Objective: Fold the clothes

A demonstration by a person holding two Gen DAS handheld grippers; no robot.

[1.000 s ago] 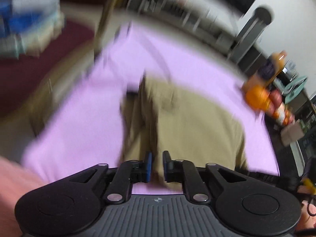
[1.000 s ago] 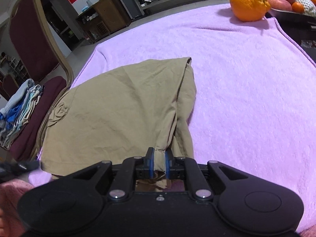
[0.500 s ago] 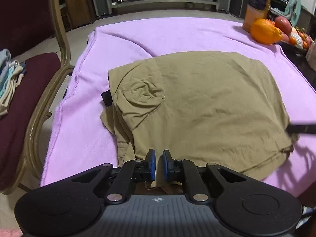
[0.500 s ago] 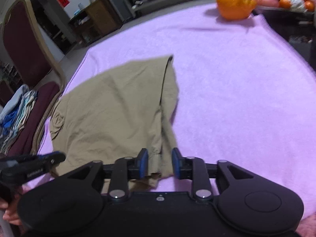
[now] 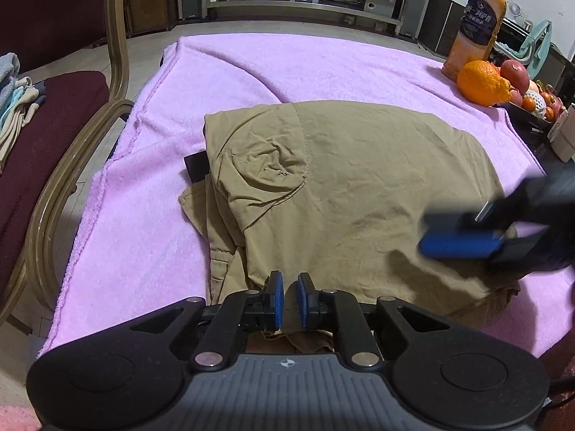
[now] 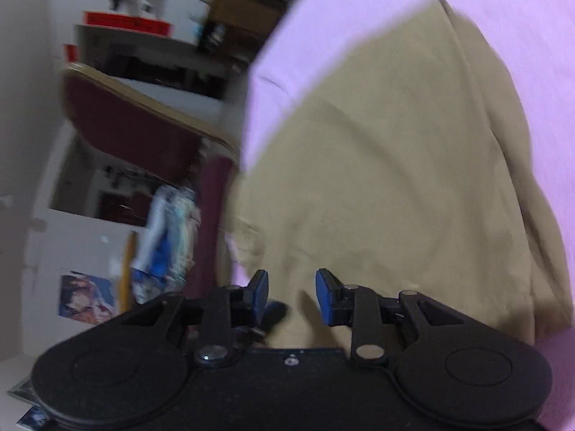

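A khaki garment (image 5: 359, 179) lies folded in a rough heap in the middle of a purple towel (image 5: 287, 64) that covers the bench, with a pocket showing on its left part. The left gripper (image 5: 287, 300) sits at the garment's near edge, its blue pads almost together with only a slim gap; whether any cloth is nipped there cannot be told. The right gripper (image 6: 292, 291), blurred in both views, hangs over the garment's near right corner with its jaws apart and nothing between them. A maroon chair (image 5: 54, 136) stands left of the bench with a pile of clothes (image 5: 14, 100) on its seat. An orange (image 5: 483, 82) and a juice bottle (image 5: 478, 21) stand at the far right corner.
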